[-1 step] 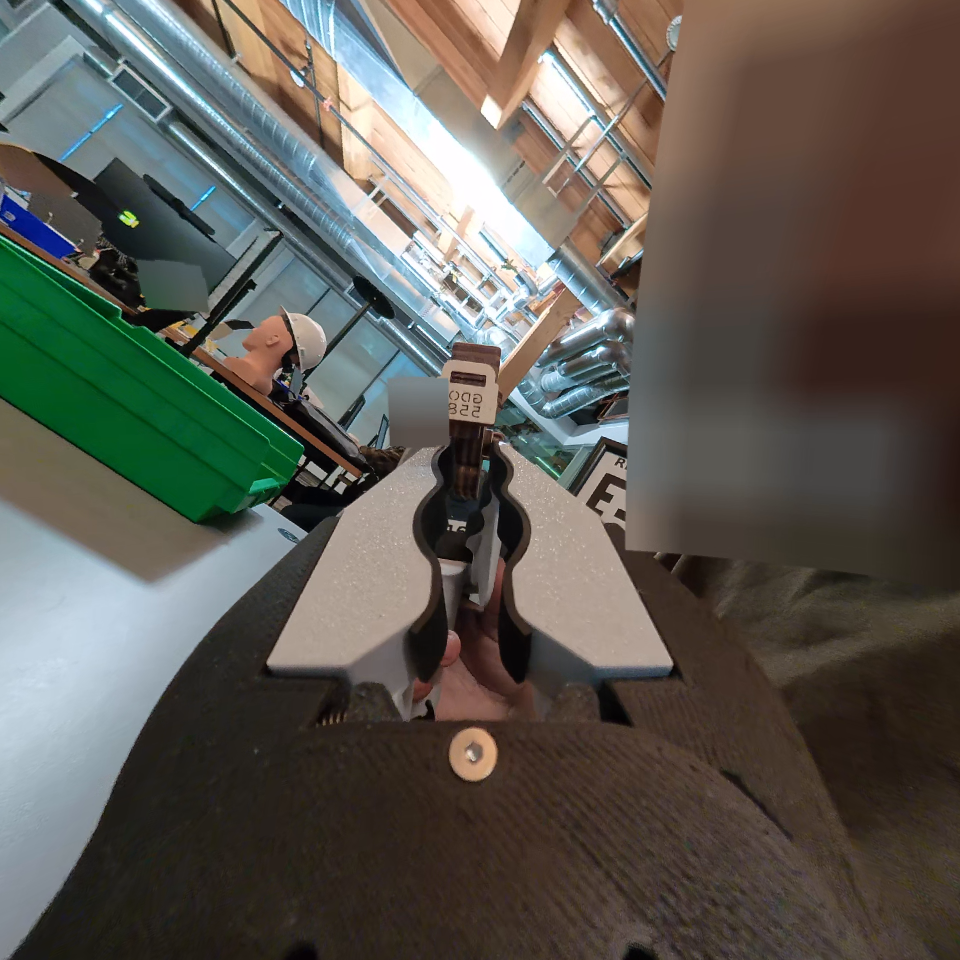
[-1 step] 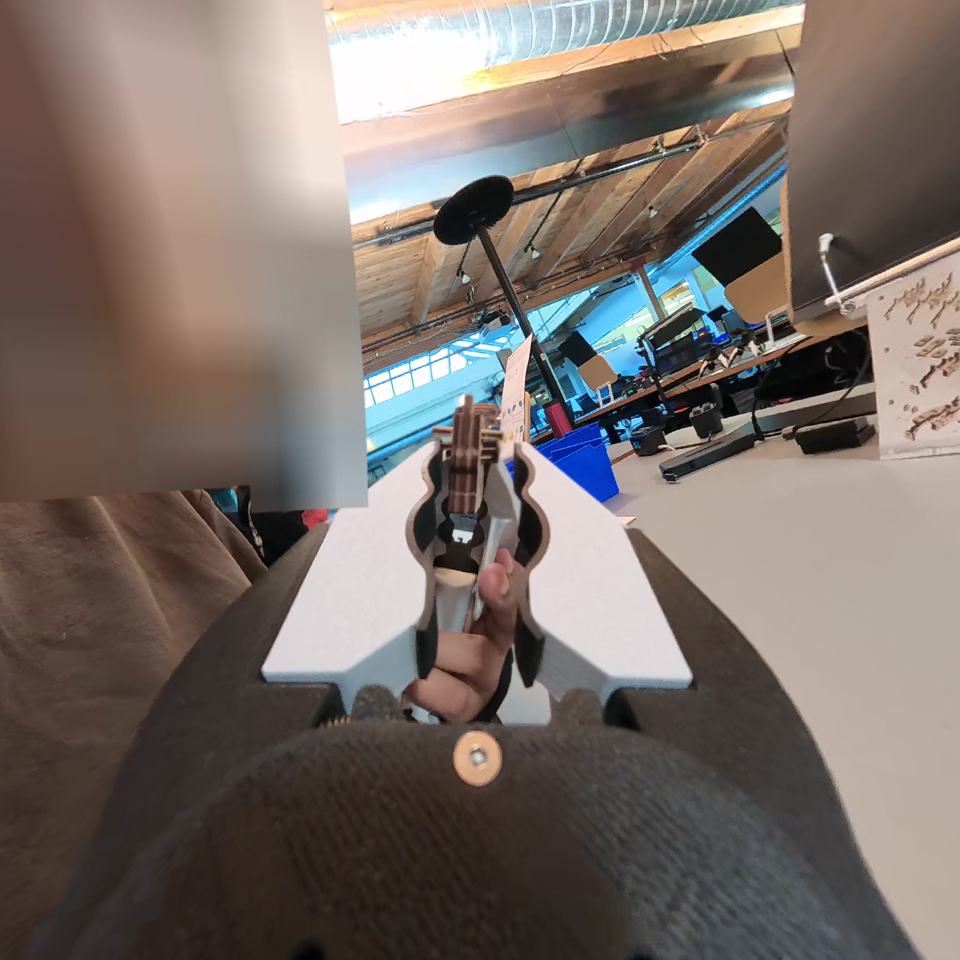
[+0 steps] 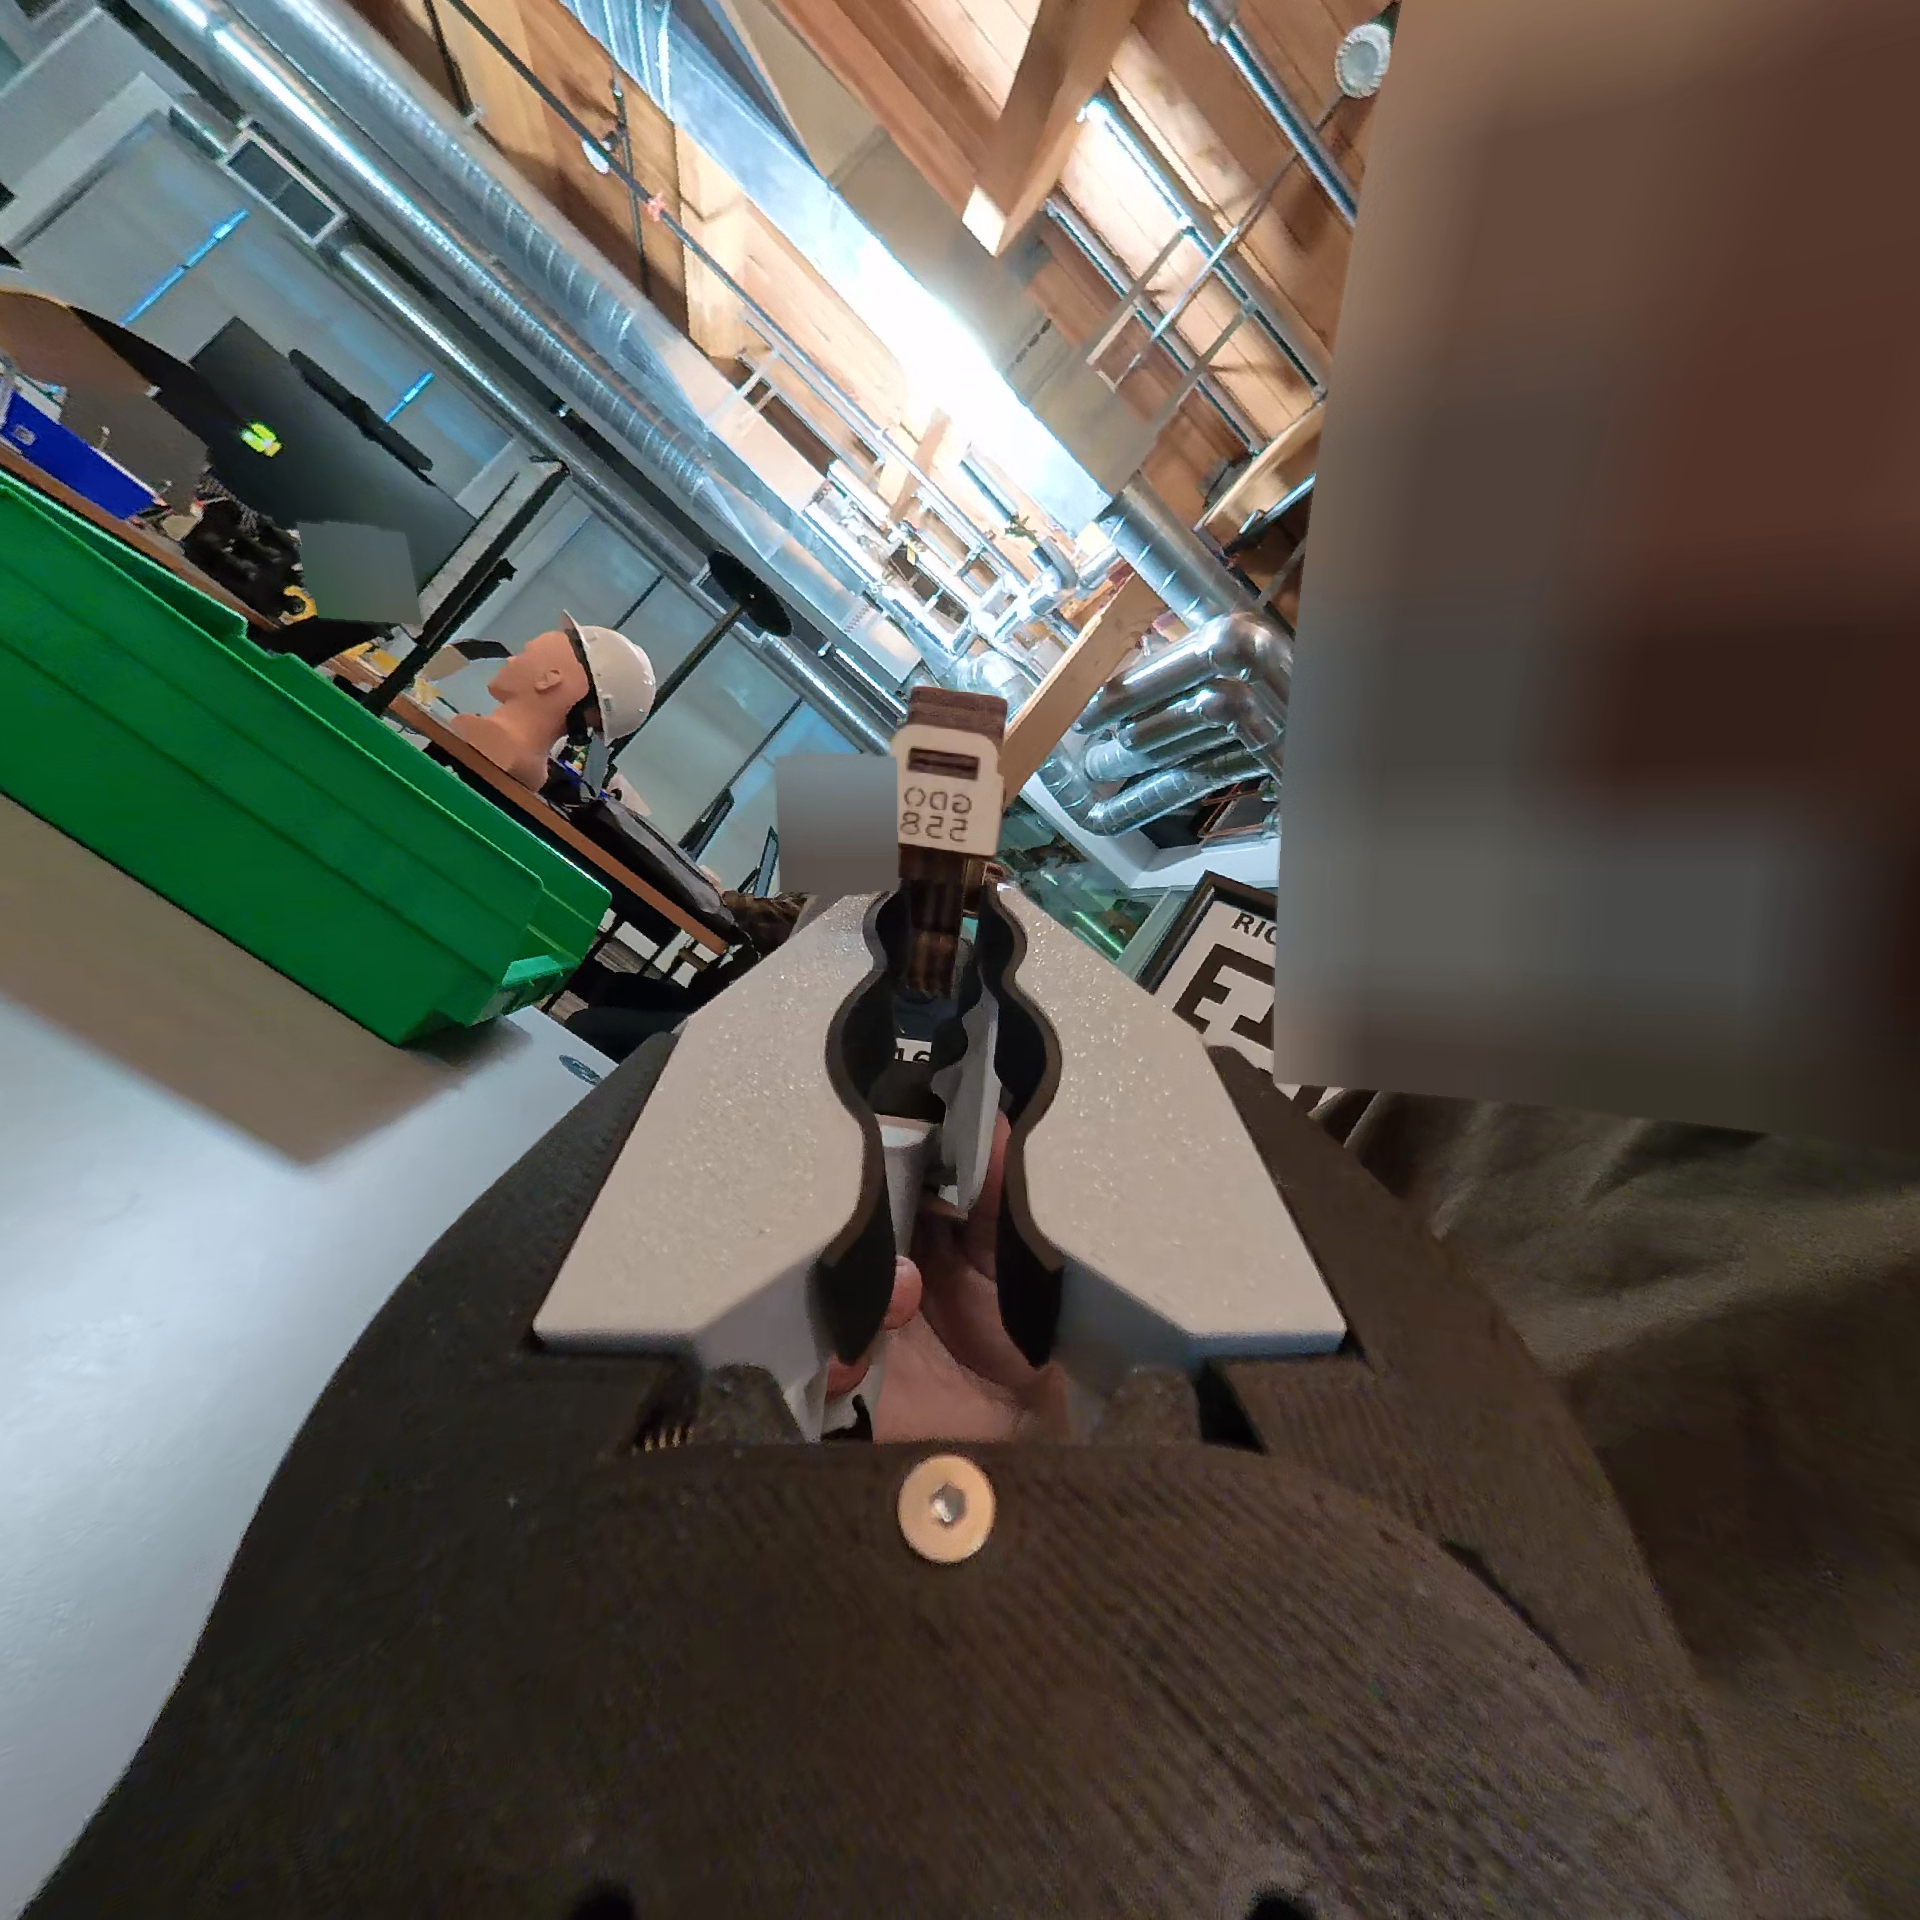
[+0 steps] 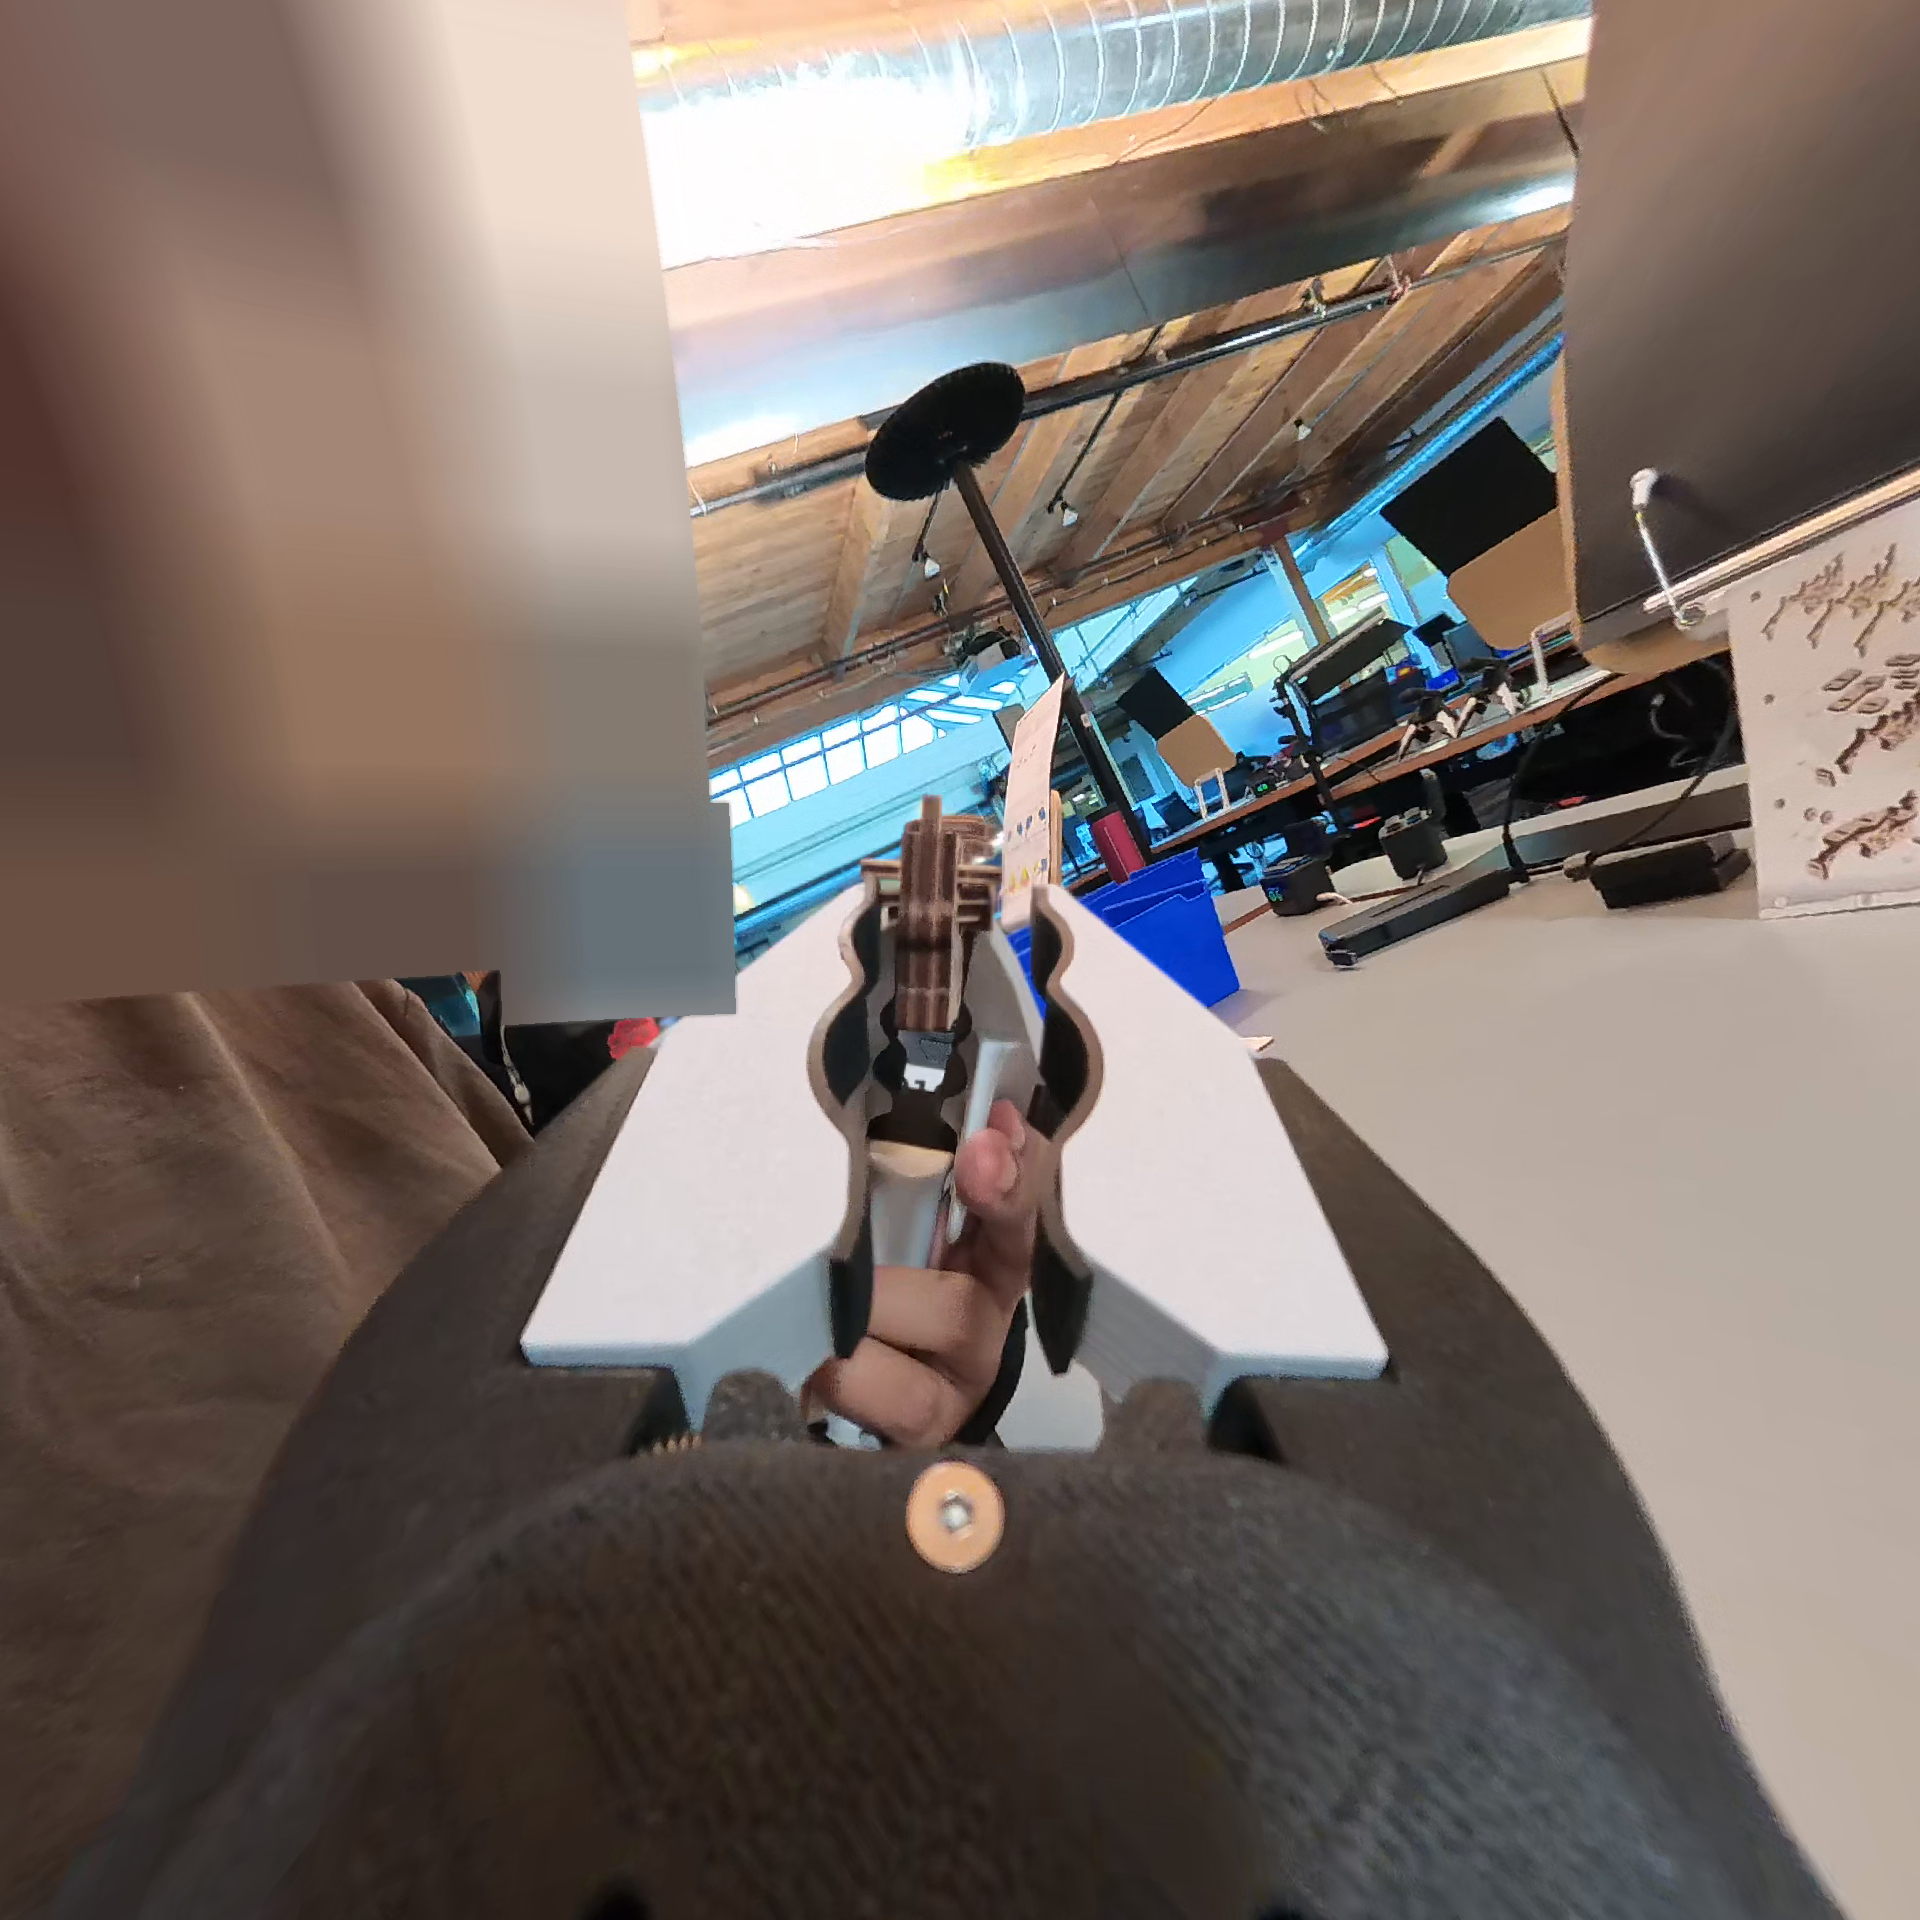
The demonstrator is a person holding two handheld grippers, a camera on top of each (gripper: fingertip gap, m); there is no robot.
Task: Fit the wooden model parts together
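Both grippers tilt upward above the counter (image 4: 1558, 1091). The left gripper (image 3: 940, 935) has its jaws clamped on a wooden part (image 3: 935, 914); the right gripper (image 4: 951, 935) has its jaws clamped on a wooden model (image 4: 935, 894), facing the left.

Bright daylit hall, blown-out glare from the ceiling skylight (image 3: 935, 322) in the left wrist view, a glaring patch by the silver duct (image 4: 1091, 94) in the right, soft shadow under the green bin (image 3: 260, 831) on the tabletop, strong wide-angle bending at the edges, near foreground soft
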